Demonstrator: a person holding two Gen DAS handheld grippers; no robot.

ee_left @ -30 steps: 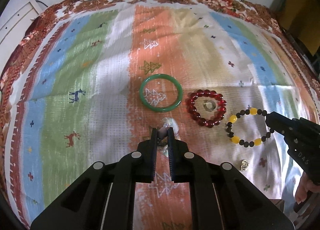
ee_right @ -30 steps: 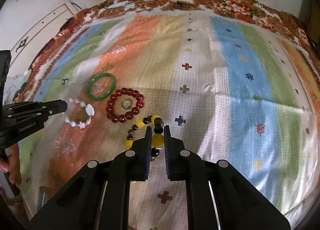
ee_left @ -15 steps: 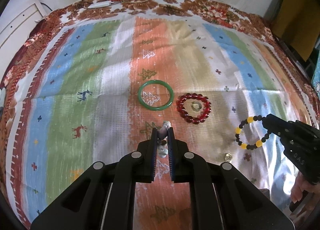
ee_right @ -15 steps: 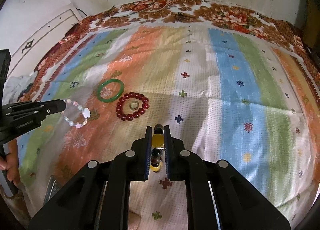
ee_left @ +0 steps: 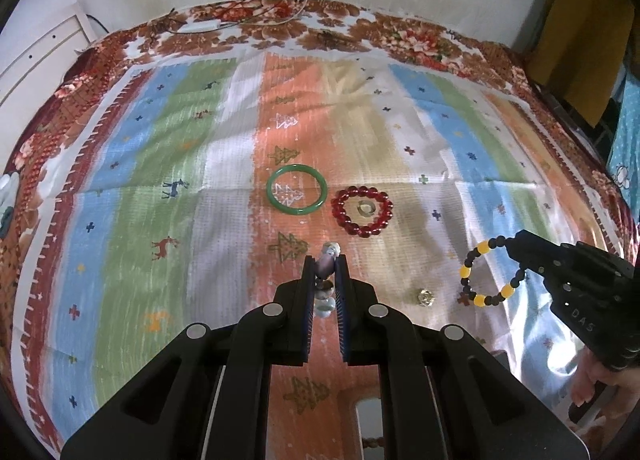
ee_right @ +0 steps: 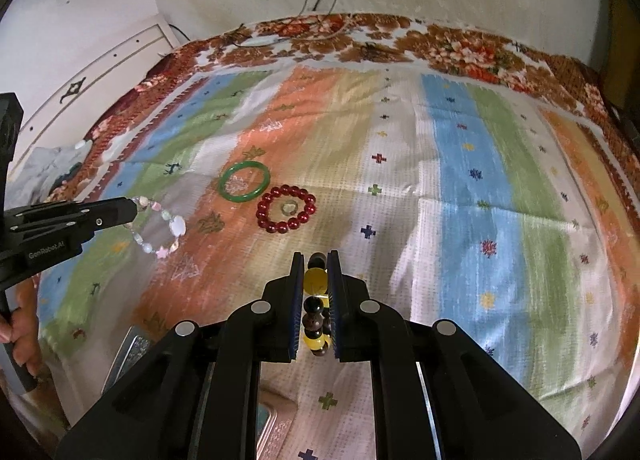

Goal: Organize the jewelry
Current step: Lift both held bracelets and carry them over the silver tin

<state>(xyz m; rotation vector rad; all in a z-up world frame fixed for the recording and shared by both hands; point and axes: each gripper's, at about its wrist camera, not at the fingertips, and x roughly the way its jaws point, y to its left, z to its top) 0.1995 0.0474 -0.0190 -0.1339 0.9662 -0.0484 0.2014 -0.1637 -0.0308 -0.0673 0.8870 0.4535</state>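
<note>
My left gripper [ee_left: 325, 260] is shut on a pastel bead bracelet [ee_right: 162, 229], which hangs from its tip above the cloth [ee_left: 224, 164]. My right gripper [ee_right: 316, 260] is shut on a yellow-and-black bead bracelet [ee_left: 486, 272] and holds it in the air at the right. A green bangle [ee_left: 296, 195] lies mid-cloth; it also shows in the right wrist view [ee_right: 244, 181]. Beside it lies a red bead bracelet [ee_left: 362, 211] with a pale ring [ee_left: 365, 207] inside it. A small silver ring [ee_left: 426, 295] lies nearer, toward the right.
The striped cloth covers a bed against a white wall. Cables [ee_left: 256, 0] hang down to its far edge. A white cabinet [ee_right: 108, 72] stands at the left. A framed tray or box edge [ee_right: 132, 352] shows near the front.
Both grippers have risen and drawn back from the cloth, each lifting its bracelet. The yellow-and-black bracelet moved right, away from the red one. The small silver ring is now uncovered.
</note>
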